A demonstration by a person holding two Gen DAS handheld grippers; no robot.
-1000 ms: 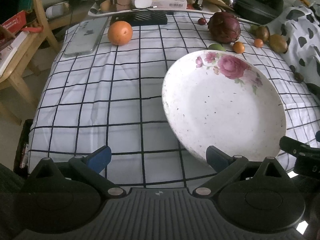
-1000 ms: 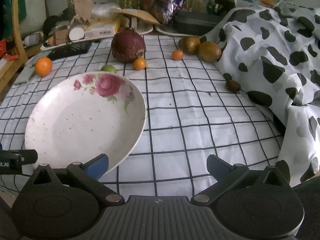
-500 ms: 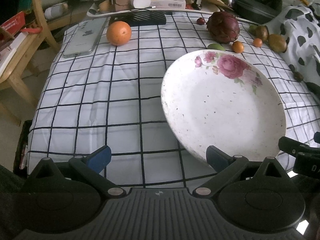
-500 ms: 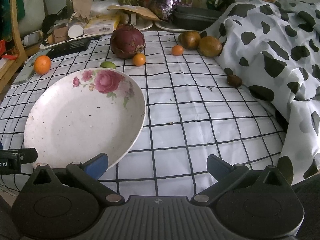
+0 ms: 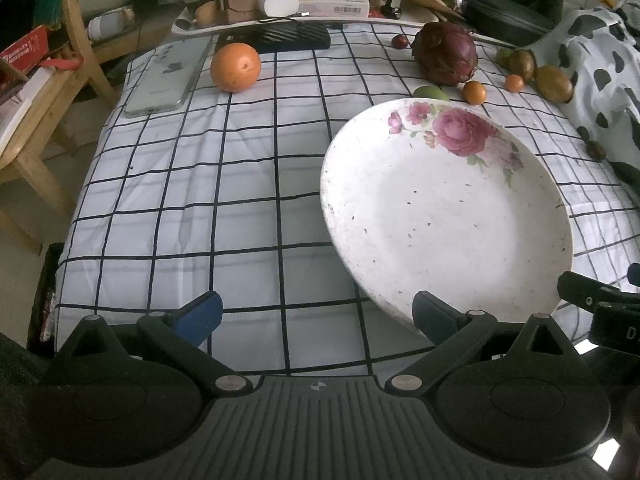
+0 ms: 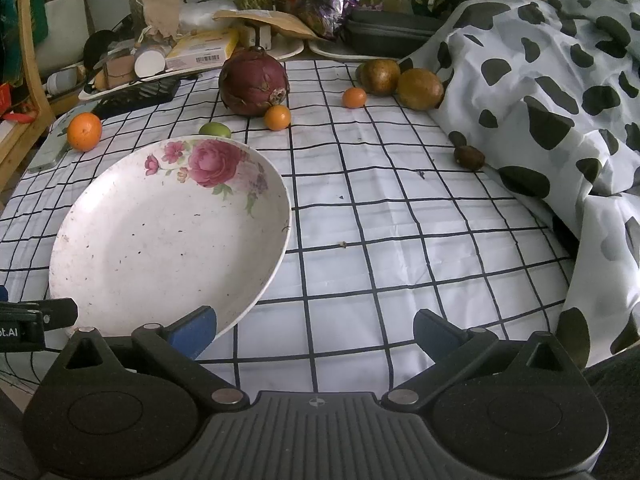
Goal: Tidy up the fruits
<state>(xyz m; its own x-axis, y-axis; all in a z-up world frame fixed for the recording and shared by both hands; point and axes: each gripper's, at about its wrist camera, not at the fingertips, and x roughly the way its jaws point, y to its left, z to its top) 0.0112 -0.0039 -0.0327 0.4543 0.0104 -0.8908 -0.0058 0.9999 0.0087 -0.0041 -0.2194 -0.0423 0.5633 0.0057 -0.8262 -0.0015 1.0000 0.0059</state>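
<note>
A white plate with a pink rose (image 5: pixel 444 216) (image 6: pixel 168 236) lies empty on the checked cloth. Behind it are a big orange (image 5: pixel 235 67) (image 6: pixel 84 131), a dark red dragon fruit (image 5: pixel 445 55) (image 6: pixel 254 82), a green fruit (image 5: pixel 430 92) (image 6: pixel 215 129), two small oranges (image 5: pixel 474 92) (image 6: pixel 277 117) (image 6: pixel 354 97), two brown fruits (image 6: pixel 420 89) (image 6: pixel 380 76) and a small brown one (image 6: pixel 469 157). My left gripper (image 5: pixel 316 314) is open and empty at the plate's near left rim. My right gripper (image 6: pixel 316 330) is open and empty at its near right rim.
A phone (image 5: pixel 168 76) and a black keyboard (image 5: pixel 276 38) lie at the far left. Trays of clutter (image 5: pixel 296 4) line the back. A cow-print cloth (image 6: pixel 560 92) bulges along the right. A wooden chair (image 5: pixel 44 92) stands left of the table.
Both grippers have eased slightly forward over the table. Both stay open, and the plate and fruits have not moved.
</note>
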